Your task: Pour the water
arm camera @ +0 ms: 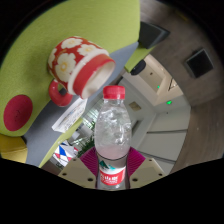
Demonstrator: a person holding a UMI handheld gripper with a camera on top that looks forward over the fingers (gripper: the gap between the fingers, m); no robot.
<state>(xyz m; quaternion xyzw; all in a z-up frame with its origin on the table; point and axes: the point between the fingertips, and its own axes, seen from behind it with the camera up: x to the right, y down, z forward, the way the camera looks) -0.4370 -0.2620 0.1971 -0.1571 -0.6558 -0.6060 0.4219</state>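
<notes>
My gripper (112, 165) is shut on a clear plastic water bottle (112, 135) with a red cap and a red label. Both pink pads (88, 160) press on its lower body. The whole view is tilted. A red mug (78, 65) with white flower spots and a red handle stands on the green surface (40, 70), just beyond the bottle's cap and to its left. The bottle's cap is on. The mug's open mouth faces the bottle's top.
A red round coaster-like disc (18, 112) lies on the green surface near the mug. A small colourful packet (66, 153) lies beside the left finger. Grey floor, white furniture and a dark object (140, 62) lie beyond.
</notes>
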